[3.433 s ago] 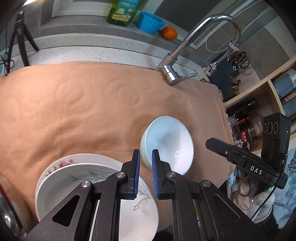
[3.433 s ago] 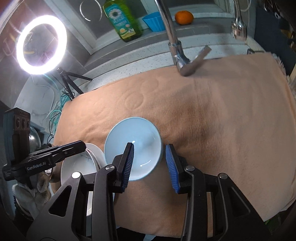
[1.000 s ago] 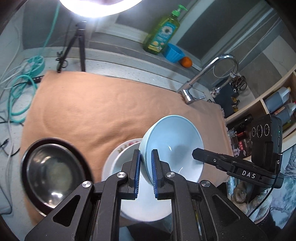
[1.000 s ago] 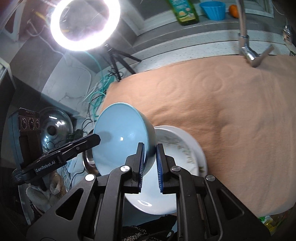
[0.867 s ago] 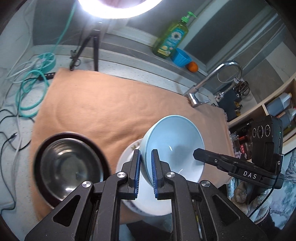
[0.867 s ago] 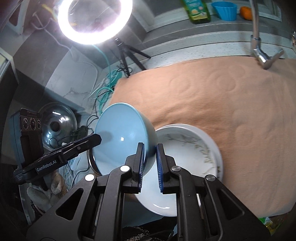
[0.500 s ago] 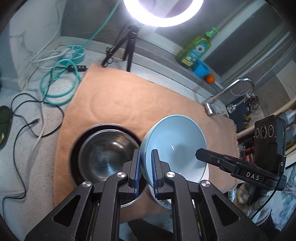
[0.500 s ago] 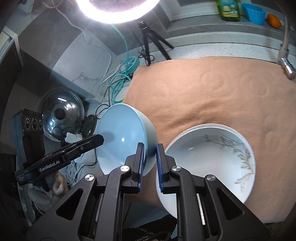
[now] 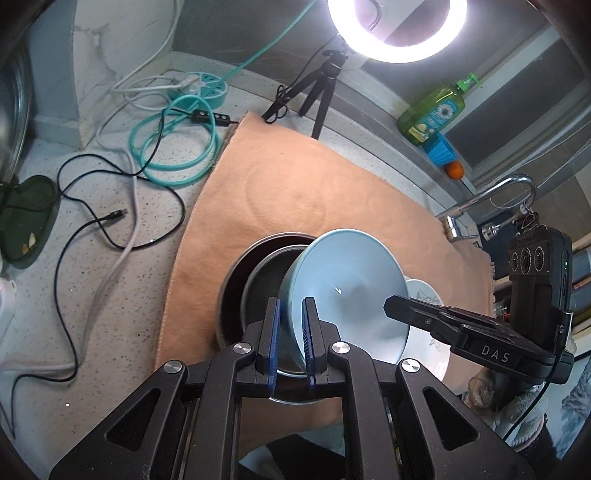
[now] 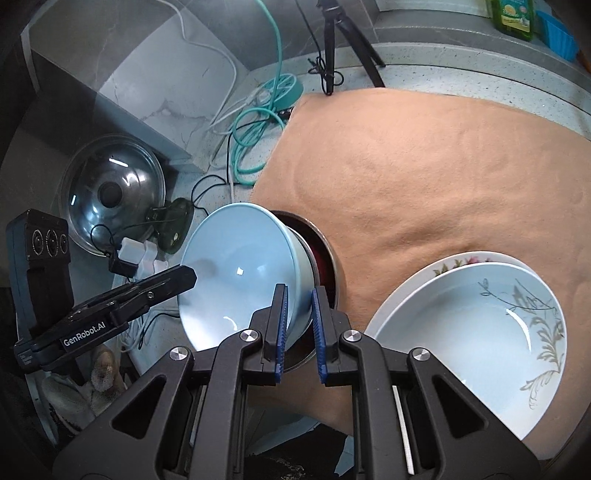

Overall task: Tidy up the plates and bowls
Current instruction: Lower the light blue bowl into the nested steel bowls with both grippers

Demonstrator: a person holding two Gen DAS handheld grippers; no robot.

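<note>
Pale blue bowl (image 9: 351, 291) held in the air, tilted, rim pinched from two sides: left tongs (image 9: 290, 343) clamped on the near-left edge of the rim, right tongs (image 10: 298, 325) clamped on the opposite edge, wall of the bowl between the blue pads in both wrist views. Directly beneath and behind the bowl sits a steel bowl (image 9: 258, 288) with a dark rim, resting on the tan cloth (image 9: 295, 192) that covers the desk; whether the blue bowl touches it cannot be told, though it appears to hang just above. To the right on the same cloth, two white plates (image 10: 476, 332) stacked, the upper with a grey leaf pattern, the lower showing a pink floral edge. Judgement on progress: plates appear already gathered into one pile; the blue bowl looks bound for nesting in the steel one, so the bowl stack remains to be finished, with lowering and release not yet done. Further out: ring light (image 9: 397, 29) on a tripod, coiled teal cable (image 9: 173, 147), green soap bottle (image 9: 432, 114), tap (image 9: 491, 199), pot lid (image 10: 112, 192) propped at the wall.
</note>
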